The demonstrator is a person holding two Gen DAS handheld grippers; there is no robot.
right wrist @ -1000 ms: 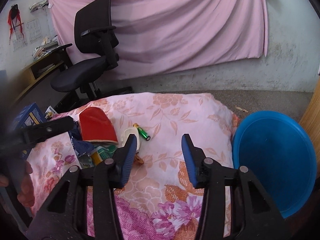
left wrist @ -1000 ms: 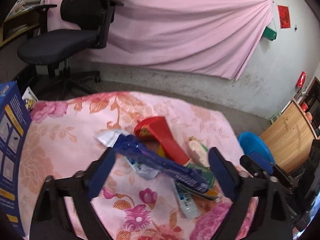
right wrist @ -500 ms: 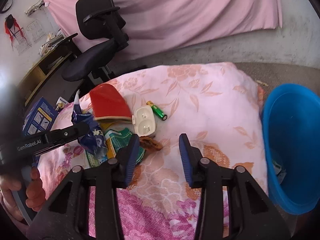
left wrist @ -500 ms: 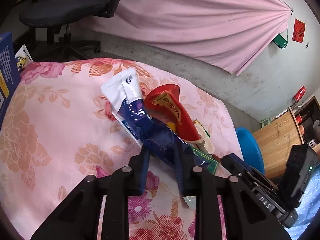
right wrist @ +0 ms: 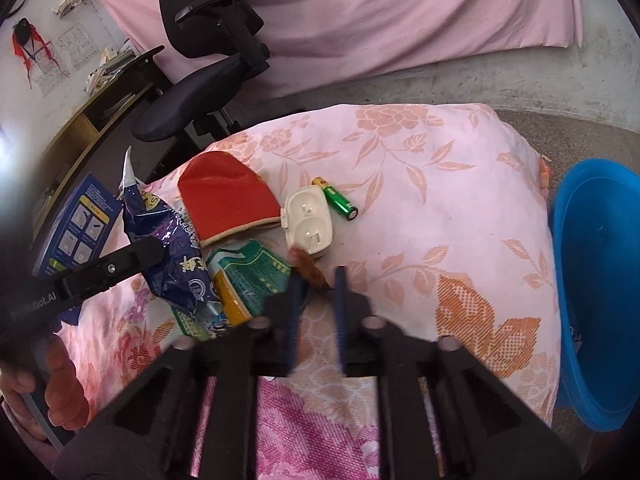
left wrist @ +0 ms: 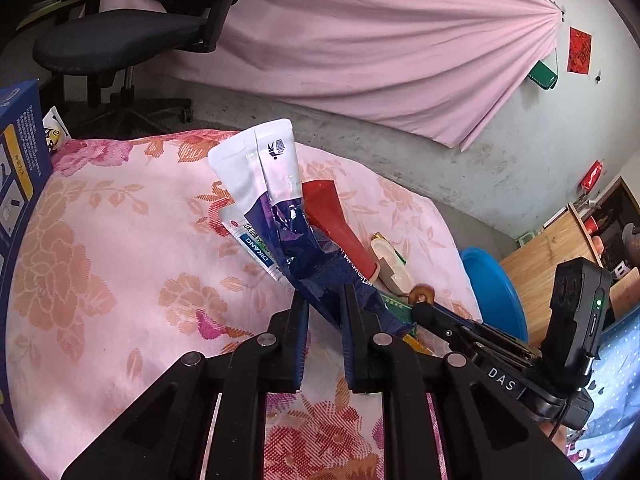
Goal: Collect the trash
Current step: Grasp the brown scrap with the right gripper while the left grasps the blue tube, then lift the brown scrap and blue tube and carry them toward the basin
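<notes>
- The floral pink cover [right wrist: 432,208] carries the whole pile of litter, and the blue basin [right wrist: 600,280] stands just beside its right edge; the basin is judged to be where the trash is meant to go.
- The left gripper [left wrist: 325,312] is clamped on the lower end of a blue and white foil wrapper [left wrist: 280,216], which stands up from the jaws and is lifted off the cover. The pinch is low on a limp, crinkled bag, so the wrapper is best carried level and slowly so that it is not shaken loose.
- A path across the pile towards the basin is needed; the hanging tail of the wrapper should be kept clear of the red table-tennis paddle [right wrist: 228,196] and the green packet [right wrist: 256,276], so that nothing is dragged along.
- The right gripper [right wrist: 316,292] is narrowed, with its jaws on either side of a small brown scrap [right wrist: 308,266] lying against the white plastic case [right wrist: 308,220]. Whether the scrap is gripped or only bracketed cannot be told, as the fingers are blurred.
- If that scrap is to be taken, the jaws should be closed on it alone, and the white case beside it should not be nudged.
- The green battery [right wrist: 338,203] lies apart from the pile, towards the basin, and is untouched.
</notes>
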